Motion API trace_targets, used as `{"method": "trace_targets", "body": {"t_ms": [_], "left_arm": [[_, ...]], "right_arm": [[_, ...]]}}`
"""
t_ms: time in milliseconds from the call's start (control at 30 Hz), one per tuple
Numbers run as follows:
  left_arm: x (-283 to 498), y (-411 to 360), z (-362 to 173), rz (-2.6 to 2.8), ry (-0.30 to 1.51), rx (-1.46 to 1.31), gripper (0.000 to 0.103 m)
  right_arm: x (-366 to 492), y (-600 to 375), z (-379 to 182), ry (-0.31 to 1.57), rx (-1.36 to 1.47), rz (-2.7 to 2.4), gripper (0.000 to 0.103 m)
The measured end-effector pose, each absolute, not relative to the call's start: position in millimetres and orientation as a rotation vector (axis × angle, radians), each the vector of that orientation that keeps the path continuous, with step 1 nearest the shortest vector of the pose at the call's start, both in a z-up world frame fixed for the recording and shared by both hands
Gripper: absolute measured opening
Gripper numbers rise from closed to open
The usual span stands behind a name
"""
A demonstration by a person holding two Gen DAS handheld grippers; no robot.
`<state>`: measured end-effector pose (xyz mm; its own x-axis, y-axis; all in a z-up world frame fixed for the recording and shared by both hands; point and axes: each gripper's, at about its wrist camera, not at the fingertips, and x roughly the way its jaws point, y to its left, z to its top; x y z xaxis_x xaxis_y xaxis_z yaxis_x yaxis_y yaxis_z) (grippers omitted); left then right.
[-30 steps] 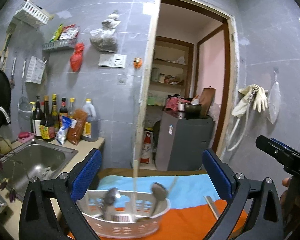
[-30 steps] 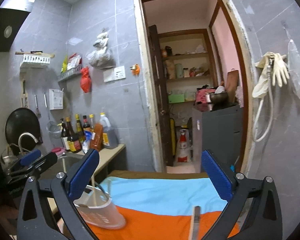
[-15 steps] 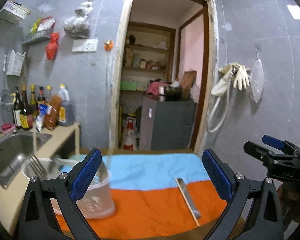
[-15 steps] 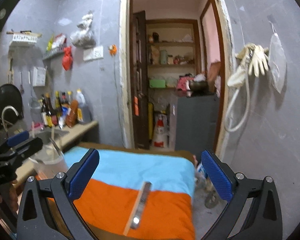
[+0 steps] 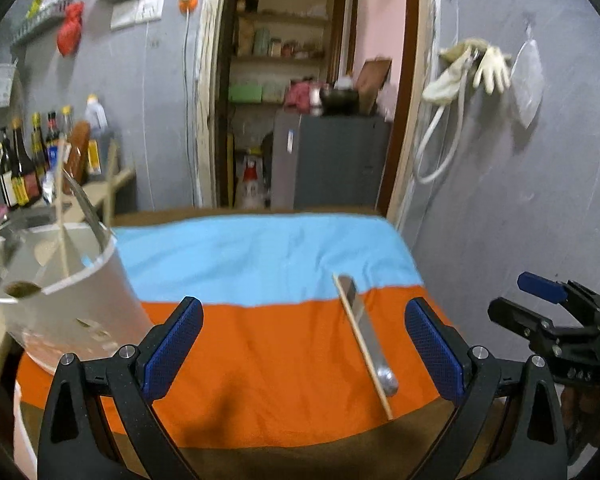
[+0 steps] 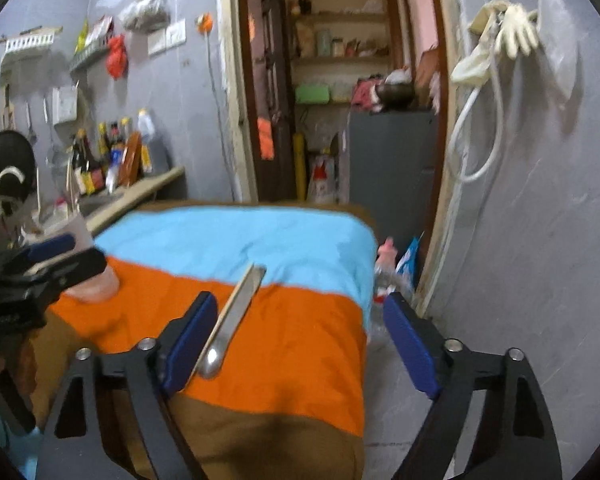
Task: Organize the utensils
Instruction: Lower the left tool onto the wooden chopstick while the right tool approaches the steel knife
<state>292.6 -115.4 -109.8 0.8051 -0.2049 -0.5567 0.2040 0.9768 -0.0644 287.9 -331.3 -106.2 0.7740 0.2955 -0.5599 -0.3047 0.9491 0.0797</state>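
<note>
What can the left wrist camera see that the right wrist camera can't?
Only the left wrist view looks into the white utensil holder, with chopsticks standing in it. Only the right wrist view shows the black pan hanging at far left and the clutter on the floor beside the table. Both show the orange and blue cloth, the metal utensil lying beside a single chopstick, and the gloves on the wall.

- Home kitchen — grey tiled walls (image 5: 500, 184), a sink (image 6: 96, 200) set in a counter (image 6: 140, 192).
- Sauce bottles (image 5: 20, 168) stand in a row at the wall; a dark pan (image 6: 4, 164) and ladles hang above.
- Rubber gloves (image 6: 516, 36) and a hose (image 6: 472, 136) hang at the right.
- Open doorway (image 5: 300, 80) — pantry shelves with jars (image 5: 276, 46) beyond.
</note>
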Motion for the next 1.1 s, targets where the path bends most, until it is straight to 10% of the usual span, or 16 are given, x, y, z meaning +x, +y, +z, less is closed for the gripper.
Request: {"method": "trace_targets", "body": {"t_ms": [233, 1100], "left_arm": [[322, -111, -144, -0.192, 0.75, -0.009, 0.099], [343, -73, -160, -0.162, 0.85, -0.169, 0.099]], "right_arm": [[304, -313, -139, 0.743, -0.063, 0.4, 0.062], [341, -243, -176, 0.928, -0.208, 0.455, 0.062]]}}
